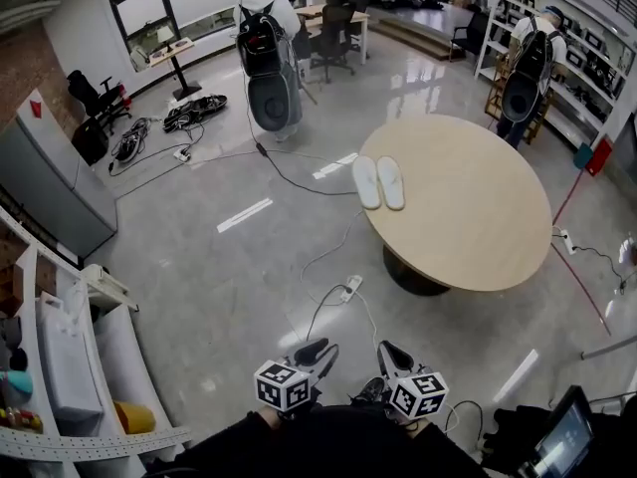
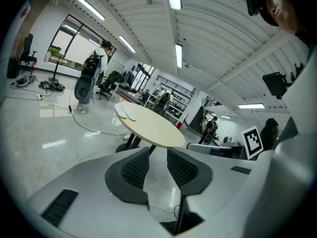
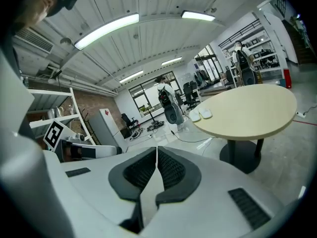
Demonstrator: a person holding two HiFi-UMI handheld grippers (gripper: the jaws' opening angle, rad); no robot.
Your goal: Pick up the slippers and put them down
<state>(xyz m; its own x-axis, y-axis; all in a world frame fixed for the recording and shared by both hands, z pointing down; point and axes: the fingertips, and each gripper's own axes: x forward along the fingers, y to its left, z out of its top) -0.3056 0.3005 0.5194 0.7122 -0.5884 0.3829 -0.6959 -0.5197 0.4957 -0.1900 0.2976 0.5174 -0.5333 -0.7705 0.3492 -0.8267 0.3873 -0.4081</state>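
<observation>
Nearest in the head view, left gripper point(image 1: 317, 351) and right gripper point(image 1: 390, 353) hang well apart from the white slippers point(image 1: 378, 182), which lie side by side at the round table's point(image 1: 468, 227) edge. Left gripper view: jaws partly apart, nothing between. Right gripper view: jaws together, empty. The slippers look light and soft; I would pinch one at its rim.

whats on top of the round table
Two white slippers lie side by side near the edge of the round table. Nothing else shows on it; the patch beneath them is covered.
</observation>
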